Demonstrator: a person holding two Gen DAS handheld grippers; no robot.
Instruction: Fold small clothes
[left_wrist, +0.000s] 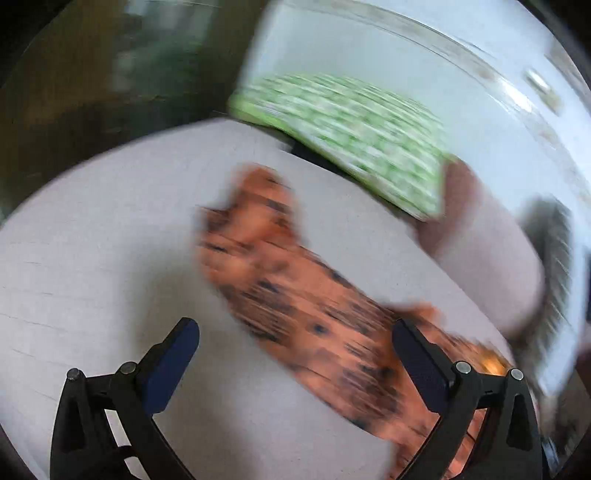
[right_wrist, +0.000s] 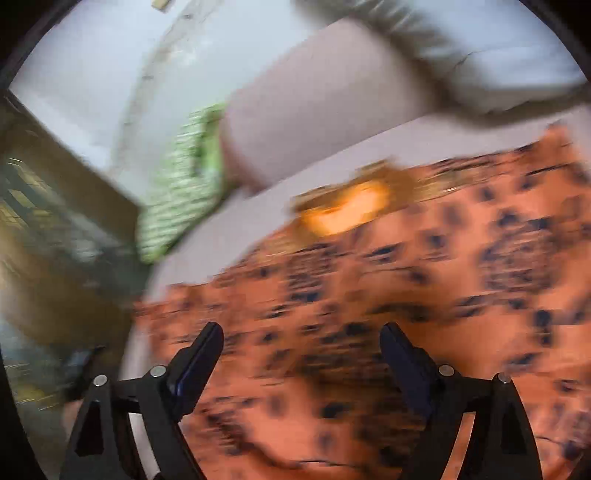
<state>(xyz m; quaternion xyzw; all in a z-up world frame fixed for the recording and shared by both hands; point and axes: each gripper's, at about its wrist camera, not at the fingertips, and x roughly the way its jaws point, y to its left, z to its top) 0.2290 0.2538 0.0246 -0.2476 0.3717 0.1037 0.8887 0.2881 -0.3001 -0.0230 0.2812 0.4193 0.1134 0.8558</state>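
An orange garment with dark spots (left_wrist: 295, 302) lies spread on a pale grey sofa seat (left_wrist: 92, 258). Both views are blurred by motion. My left gripper (left_wrist: 295, 332) is open above the garment's near part, with its right finger over the cloth and nothing held. In the right wrist view the same garment (right_wrist: 406, 295) fills the lower right, with a yellow-orange patch (right_wrist: 347, 210) near its top edge. My right gripper (right_wrist: 301, 336) is open over the garment and holds nothing.
A green and white patterned cushion (left_wrist: 351, 136) (right_wrist: 177, 192) leans at the back of the sofa. A grey bolster or armrest (right_wrist: 325, 103) (left_wrist: 491, 266) lies beside it. A pale wall (left_wrist: 406, 55) is behind. Dark floor (left_wrist: 92, 92) lies beyond the seat's edge.
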